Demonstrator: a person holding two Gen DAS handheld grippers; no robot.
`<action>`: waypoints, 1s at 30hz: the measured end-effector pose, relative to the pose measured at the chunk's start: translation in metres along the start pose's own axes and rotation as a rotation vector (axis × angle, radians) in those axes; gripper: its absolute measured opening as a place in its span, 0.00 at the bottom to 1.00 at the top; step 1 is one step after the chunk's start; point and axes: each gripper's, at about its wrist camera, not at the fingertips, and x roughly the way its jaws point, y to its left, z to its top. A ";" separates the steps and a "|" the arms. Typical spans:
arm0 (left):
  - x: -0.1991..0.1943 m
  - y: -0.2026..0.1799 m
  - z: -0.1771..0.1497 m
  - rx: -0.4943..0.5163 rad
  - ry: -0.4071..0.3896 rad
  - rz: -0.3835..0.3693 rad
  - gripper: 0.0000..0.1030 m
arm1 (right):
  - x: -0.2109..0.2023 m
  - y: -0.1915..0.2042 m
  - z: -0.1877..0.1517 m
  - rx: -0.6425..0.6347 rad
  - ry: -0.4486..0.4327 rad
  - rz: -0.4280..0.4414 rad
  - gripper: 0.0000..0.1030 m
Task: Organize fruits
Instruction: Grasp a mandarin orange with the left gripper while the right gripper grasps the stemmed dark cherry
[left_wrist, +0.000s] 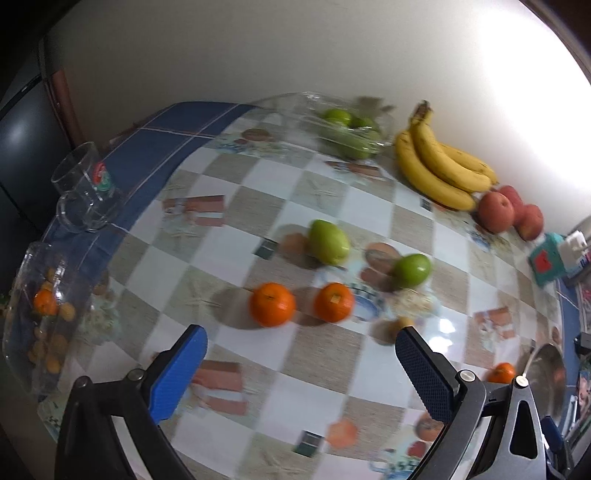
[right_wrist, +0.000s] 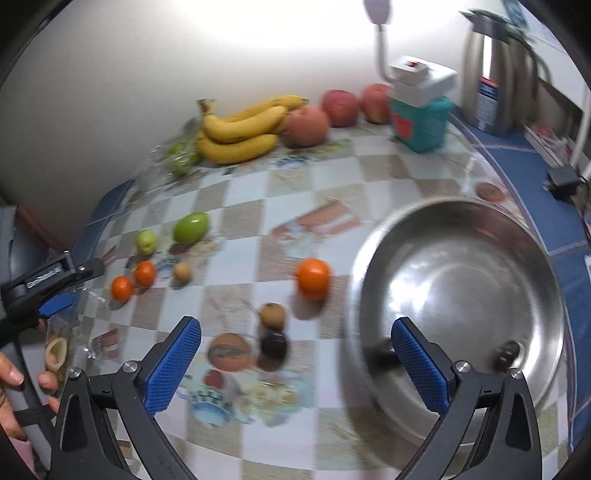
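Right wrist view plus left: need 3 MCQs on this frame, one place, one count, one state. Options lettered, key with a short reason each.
1. Where does the steel bowl sit relative to the right tongs?
A. ahead and to the right
B. far left by the glass mug
C. against the wall behind the bananas

2. How many red apples lie next to the bananas?
A. one
B. three
C. five

3. What state are the left tongs in?
A. shut on an orange
B. shut on nothing
C. open, holding nothing

Key: 1 A, the bowl fills the right side of the right wrist view, its rim by the right blue pad. 2 B, three red apples stand in a row along the wall. 3 C, the blue pads are spread wide, with the two oranges lying on the table beyond them.
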 end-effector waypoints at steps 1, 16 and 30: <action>0.003 0.008 0.003 -0.013 0.004 -0.002 1.00 | 0.002 0.007 0.000 -0.015 0.000 0.003 1.00; 0.039 0.037 0.015 -0.046 0.046 -0.036 0.87 | 0.047 0.043 -0.002 -0.068 0.107 -0.077 0.82; 0.075 0.033 0.014 -0.003 0.096 -0.052 0.69 | 0.079 0.035 -0.014 -0.045 0.225 -0.129 0.47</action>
